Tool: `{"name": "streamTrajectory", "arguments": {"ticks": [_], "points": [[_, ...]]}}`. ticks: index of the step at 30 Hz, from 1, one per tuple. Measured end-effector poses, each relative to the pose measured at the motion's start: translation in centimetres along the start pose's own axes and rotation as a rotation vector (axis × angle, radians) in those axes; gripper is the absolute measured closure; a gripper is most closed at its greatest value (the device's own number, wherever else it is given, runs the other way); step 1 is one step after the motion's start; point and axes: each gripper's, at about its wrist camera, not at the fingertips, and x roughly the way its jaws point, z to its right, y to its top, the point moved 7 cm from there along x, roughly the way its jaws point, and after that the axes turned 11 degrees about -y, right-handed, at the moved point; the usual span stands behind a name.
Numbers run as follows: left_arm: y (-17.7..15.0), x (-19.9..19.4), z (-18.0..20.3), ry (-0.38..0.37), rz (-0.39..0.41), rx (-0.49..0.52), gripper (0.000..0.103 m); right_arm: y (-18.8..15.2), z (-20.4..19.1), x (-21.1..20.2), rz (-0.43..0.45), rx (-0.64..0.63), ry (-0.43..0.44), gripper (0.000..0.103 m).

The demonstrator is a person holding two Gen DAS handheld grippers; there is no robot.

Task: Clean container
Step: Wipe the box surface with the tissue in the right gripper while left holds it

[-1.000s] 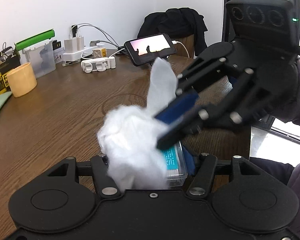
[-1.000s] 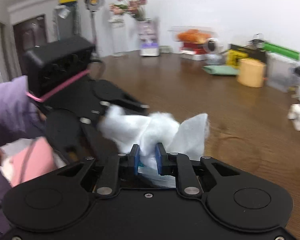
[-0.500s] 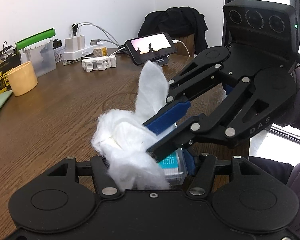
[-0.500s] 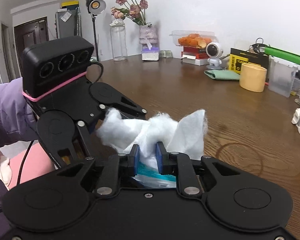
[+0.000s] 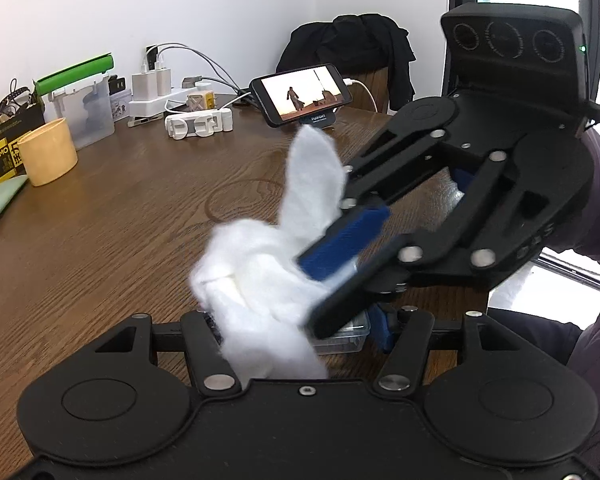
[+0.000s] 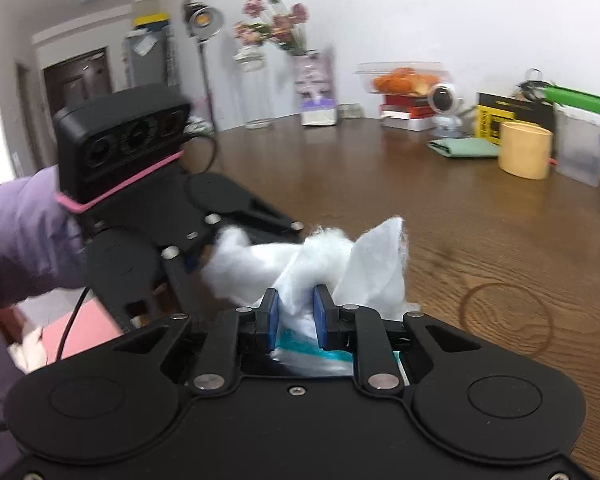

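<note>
On the brown wooden table (image 5: 100,240), far left in the left wrist view, stand a yellow cup (image 5: 48,151) and a clear bin with a green lid (image 5: 85,104); further right a phone (image 5: 302,94) on a stand plays a video. In the middle, the left gripper (image 5: 296,320) holds the small clear plastic container (image 5: 346,332) above the table edge, its 2 fingers closed on the box's sides, one finger hidden behind the wad. The right gripper (image 5: 332,280) reaches in from the right, its blue-padded fingers (image 5: 344,240) clamped on a white cloth wad (image 5: 260,276) that sits in and over the container. In the right wrist view the cloth (image 6: 300,264) passes between the 2 pads (image 6: 272,314), with the teal-labelled container (image 6: 320,356) just below.
</note>
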Motion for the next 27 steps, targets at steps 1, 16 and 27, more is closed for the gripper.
{"name": "streamTrajectory", "arguments": {"ticks": [1, 16, 27], "points": [[0.0, 0.0, 0.0, 0.000, 0.000, 0.001, 0.044, -0.1, 0.0, -0.3, -0.009, -0.010, 0.006, 0.083], [0.0, 0.0, 0.1, -0.012, 0.003, 0.004, 0.044, 0.2, -0.3, 0.0, -0.018, -0.030, 0.010, 0.083], [0.4, 0.4, -0.6, -0.015, 0.001, 0.002, 0.044, 0.1, 1.5, 0.0, -0.018, 0.022, -0.052, 0.083]]}}
